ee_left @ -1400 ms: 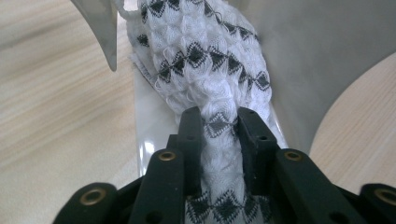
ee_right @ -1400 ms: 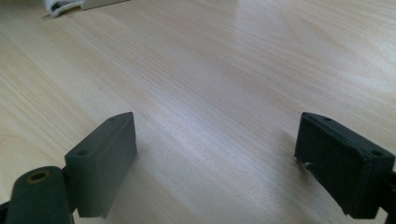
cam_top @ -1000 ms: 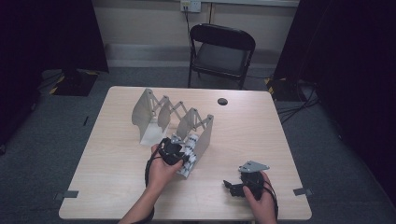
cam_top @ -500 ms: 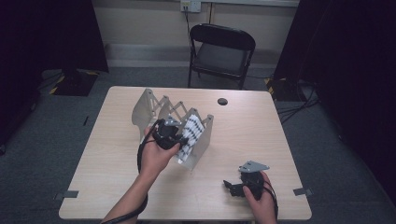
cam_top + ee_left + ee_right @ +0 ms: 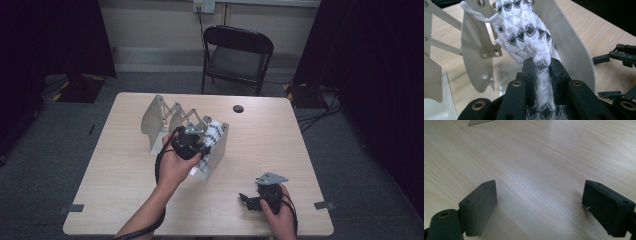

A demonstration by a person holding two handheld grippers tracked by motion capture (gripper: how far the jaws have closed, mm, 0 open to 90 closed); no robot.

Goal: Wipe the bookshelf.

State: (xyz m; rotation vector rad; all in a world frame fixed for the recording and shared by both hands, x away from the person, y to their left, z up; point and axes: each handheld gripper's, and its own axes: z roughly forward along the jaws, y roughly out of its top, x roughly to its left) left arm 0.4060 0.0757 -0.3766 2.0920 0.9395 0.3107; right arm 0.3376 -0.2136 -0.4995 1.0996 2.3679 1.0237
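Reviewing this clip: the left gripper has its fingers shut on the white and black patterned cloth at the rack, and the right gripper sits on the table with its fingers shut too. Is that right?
Not quite. The left gripper does pinch the patterned cloth at the rack, but the right gripper has its fingers wide apart over bare table, as the right gripper view shows.

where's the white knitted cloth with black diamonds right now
In the high view, the white knitted cloth with black diamonds is left of centre, in the cream folding rack's nearest slot, pinched by the left gripper.
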